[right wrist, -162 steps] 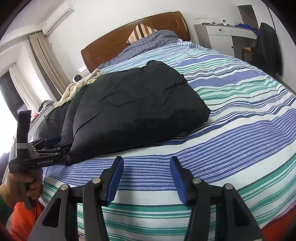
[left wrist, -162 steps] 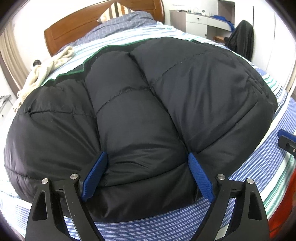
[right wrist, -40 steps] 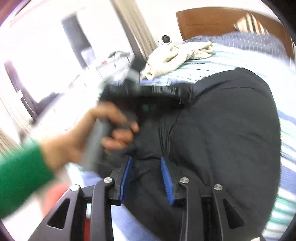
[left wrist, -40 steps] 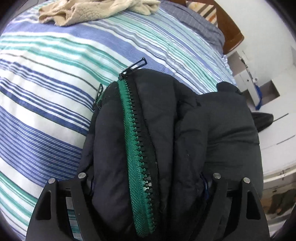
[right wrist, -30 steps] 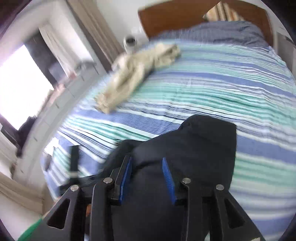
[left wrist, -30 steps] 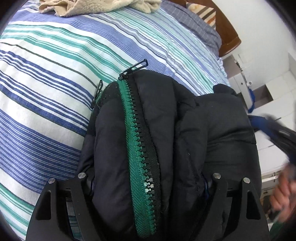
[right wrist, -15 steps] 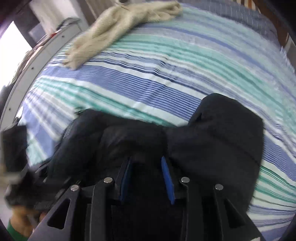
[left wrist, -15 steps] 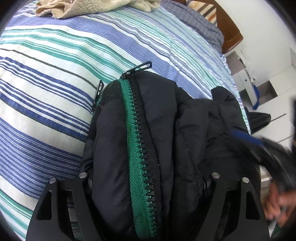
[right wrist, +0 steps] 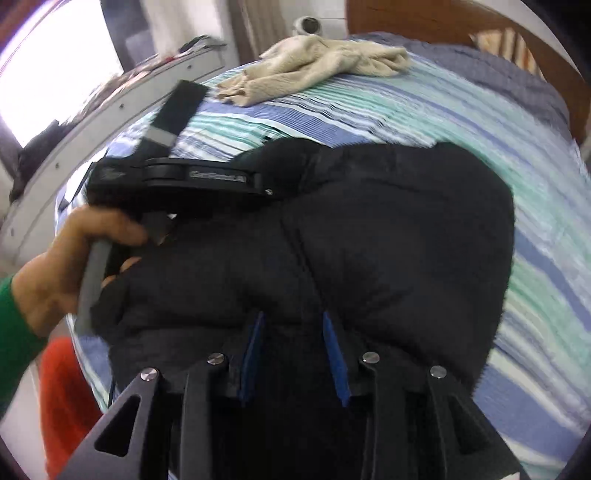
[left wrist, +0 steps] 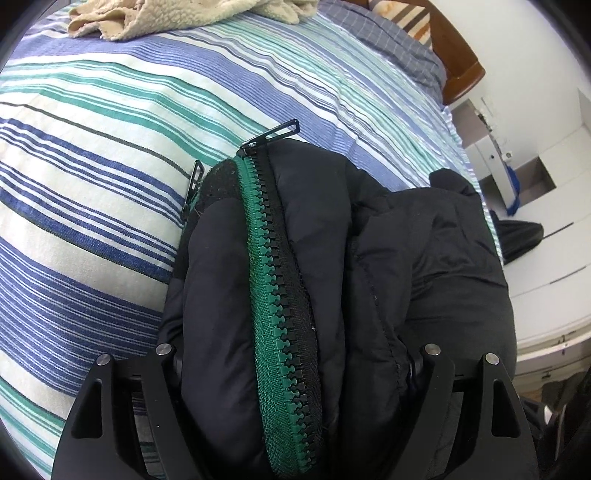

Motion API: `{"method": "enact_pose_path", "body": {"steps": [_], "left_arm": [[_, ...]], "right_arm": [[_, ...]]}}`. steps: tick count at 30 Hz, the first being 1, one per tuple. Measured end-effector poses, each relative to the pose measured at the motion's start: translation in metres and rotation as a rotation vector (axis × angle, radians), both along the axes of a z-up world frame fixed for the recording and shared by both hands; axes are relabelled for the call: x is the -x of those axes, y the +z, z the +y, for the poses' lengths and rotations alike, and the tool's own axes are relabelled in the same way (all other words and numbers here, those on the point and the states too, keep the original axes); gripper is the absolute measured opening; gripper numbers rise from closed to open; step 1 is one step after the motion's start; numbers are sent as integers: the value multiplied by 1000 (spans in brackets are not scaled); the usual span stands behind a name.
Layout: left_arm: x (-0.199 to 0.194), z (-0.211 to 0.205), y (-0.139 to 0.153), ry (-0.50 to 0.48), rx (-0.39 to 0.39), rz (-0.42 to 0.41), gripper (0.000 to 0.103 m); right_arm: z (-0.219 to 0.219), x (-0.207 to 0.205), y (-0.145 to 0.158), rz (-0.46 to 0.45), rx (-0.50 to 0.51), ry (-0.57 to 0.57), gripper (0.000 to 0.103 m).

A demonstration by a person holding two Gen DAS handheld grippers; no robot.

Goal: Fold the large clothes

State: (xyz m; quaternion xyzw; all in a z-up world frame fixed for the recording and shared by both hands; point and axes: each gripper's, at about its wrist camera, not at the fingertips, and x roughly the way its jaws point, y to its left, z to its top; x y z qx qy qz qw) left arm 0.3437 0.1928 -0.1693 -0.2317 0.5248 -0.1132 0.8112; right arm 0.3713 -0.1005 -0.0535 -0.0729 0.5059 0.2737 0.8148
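The left claw (left wrist: 295,373) is spread wide around a thick bundle of the black puffer jacket (left wrist: 332,258), its arms flanking the folded padding on both sides so that the bulk fills the whole gap; that wide stance looks like a grip on many layers at once rather than an empty opening. The green zipper (left wrist: 273,295) runs up the middle of the bundle, with its pull tab (left wrist: 277,131) sticking out at the far end, so the jacket's front edge seems to have been turned inward and sandwiched to keep the fold from springing apart.

The right claw (right wrist: 293,354) is set narrow, its blue pads (right wrist: 334,362) pinching a ridge of the same jacket along a quilted seam. In the right wrist view the person's hand (right wrist: 66,258), in a green sleeve (right wrist: 14,343), holds the other tool (right wrist: 177,181) at the jacket's left edge, so both claws hold one garment from opposite ends.

The jacket lies on the striped bed (left wrist: 92,184), near its edge, well apart from the cream fleece (right wrist: 317,66) heaped up by the headboard (right wrist: 443,18). Holding both ends probably lets the person squeeze the air from the padding and settle the folded bundle flat; puffy fill like this tends to push back open once released.
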Motion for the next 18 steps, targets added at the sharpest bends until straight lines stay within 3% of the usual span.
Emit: {"method": "enact_pose_path", "body": {"steps": [6, 12, 15, 18], "left_arm": [[1, 3, 1, -1, 3, -3, 82], [1, 1, -1, 3, 13, -13, 82], [2, 1, -1, 2, 15, -19, 82], [4, 0, 0, -3, 13, -28, 84]], "right_arm": [[1, 28, 21, -72, 52, 18, 34], [-33, 99, 56, -103, -47, -23, 34], [-48, 121, 45, -91, -48, -61, 34], [-58, 113, 5, -19, -72, -104, 32]]}}
